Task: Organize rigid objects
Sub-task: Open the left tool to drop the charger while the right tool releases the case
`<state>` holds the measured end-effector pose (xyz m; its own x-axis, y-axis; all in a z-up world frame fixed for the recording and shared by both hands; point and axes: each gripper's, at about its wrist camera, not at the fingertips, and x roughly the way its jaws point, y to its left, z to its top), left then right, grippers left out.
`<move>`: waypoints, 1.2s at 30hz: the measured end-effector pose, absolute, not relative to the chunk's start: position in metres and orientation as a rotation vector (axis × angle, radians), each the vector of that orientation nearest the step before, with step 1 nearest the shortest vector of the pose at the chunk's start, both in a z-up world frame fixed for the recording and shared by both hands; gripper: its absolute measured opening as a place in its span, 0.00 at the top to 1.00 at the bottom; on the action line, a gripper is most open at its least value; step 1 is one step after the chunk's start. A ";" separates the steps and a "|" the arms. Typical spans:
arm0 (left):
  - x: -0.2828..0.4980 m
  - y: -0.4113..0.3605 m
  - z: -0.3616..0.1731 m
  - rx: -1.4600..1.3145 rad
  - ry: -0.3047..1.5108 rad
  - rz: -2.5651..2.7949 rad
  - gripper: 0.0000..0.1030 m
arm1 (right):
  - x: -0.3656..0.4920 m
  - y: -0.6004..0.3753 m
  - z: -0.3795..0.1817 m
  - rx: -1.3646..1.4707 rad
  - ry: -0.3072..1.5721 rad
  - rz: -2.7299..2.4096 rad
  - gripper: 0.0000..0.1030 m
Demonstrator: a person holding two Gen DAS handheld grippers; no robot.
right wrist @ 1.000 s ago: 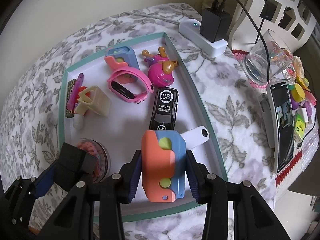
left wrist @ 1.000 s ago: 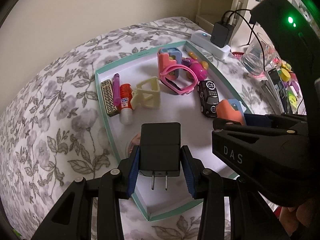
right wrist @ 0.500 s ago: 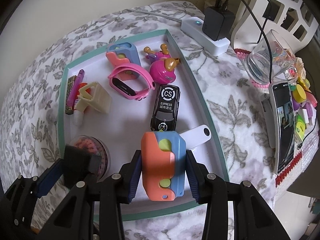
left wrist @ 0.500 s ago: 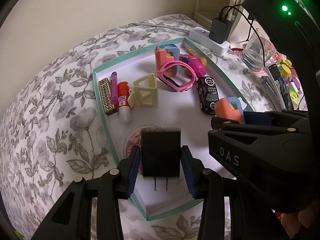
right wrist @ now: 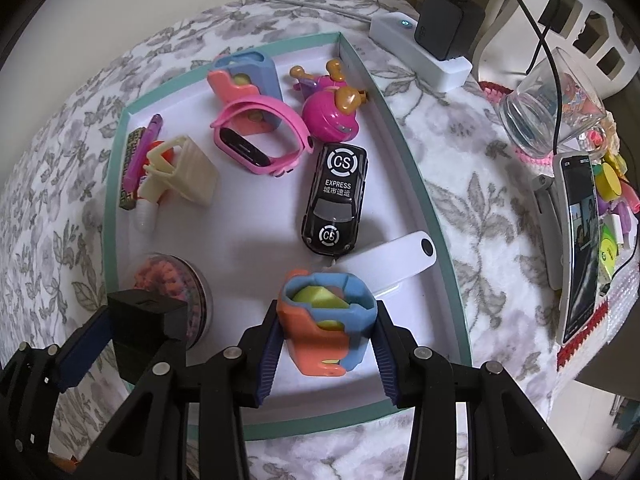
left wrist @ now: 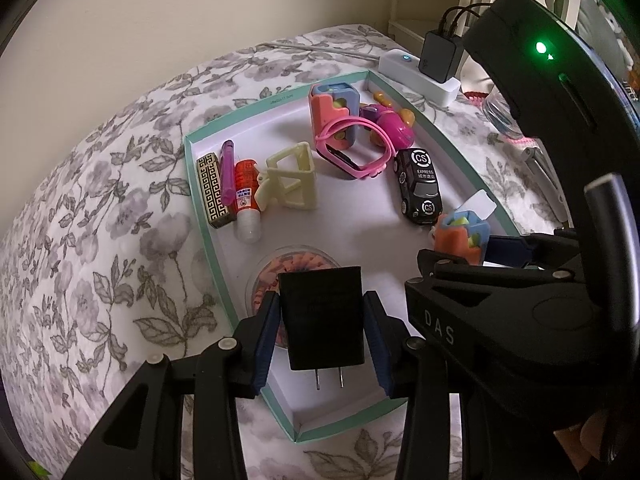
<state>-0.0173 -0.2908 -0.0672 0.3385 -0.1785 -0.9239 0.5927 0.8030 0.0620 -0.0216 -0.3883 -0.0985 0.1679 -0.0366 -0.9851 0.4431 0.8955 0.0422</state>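
A teal-rimmed white tray (left wrist: 208, 236) (right wrist: 424, 200) lies on a floral cloth. My left gripper (left wrist: 323, 340) is shut on a black plug adapter (left wrist: 325, 316), prongs toward the camera, above the tray's near left part; it also shows in the right wrist view (right wrist: 146, 332). My right gripper (right wrist: 327, 344) is shut on an orange-and-blue toy (right wrist: 326, 324), tipped with its open top facing forward, above the tray's near end; the toy shows in the left wrist view (left wrist: 460, 236).
In the tray: a black toy car (right wrist: 336, 196), pink watch (right wrist: 256, 140), pink bug toy (right wrist: 330, 114), second orange-blue toy (right wrist: 248, 80), cream frame (right wrist: 188, 172), round clear box (right wrist: 168, 276), white stick (right wrist: 392, 264). A power strip (right wrist: 420, 40), glass (right wrist: 548, 108) and phone (right wrist: 580, 240) stand to the right.
The orange-and-blue toy in my right gripper has tipped from flat to end-on, its open top now facing forward. My left gripper with the adapter drew back slightly toward the tray's near edge.
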 end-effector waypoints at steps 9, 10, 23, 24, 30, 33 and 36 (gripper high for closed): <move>-0.014 -0.289 -0.063 0.411 1.116 -0.510 0.46 | -0.022 -0.392 -0.085 0.358 1.324 -0.366 0.45; -0.014 -0.288 -0.063 0.410 1.115 -0.509 0.46 | -0.022 -0.392 -0.083 0.356 1.316 -0.367 0.45; -0.008 -0.278 -0.046 0.361 1.089 -0.478 0.45 | -0.027 -0.392 -0.054 0.365 1.217 -0.376 0.45; -0.007 -0.277 -0.046 0.357 1.089 -0.470 0.45 | -0.027 -0.392 -0.054 0.365 1.217 -0.376 0.45; 0.003 -0.263 -0.044 0.311 1.102 -0.422 0.45 | -0.026 -0.390 -0.054 0.362 1.218 -0.369 0.45; 0.009 -0.255 -0.044 0.294 1.107 -0.389 0.45 | -0.026 -0.390 -0.055 0.358 1.221 -0.366 0.45; 0.015 -0.248 -0.044 0.272 1.117 -0.361 0.45 | -0.025 -0.389 -0.056 0.354 1.224 -0.364 0.45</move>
<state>0.0150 -0.2480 -0.0439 0.3902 -0.1453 -0.9092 0.4139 0.9098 0.0323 -0.0247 -0.3889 -0.0564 0.2971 -0.0799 -0.9515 0.4529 0.8891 0.0668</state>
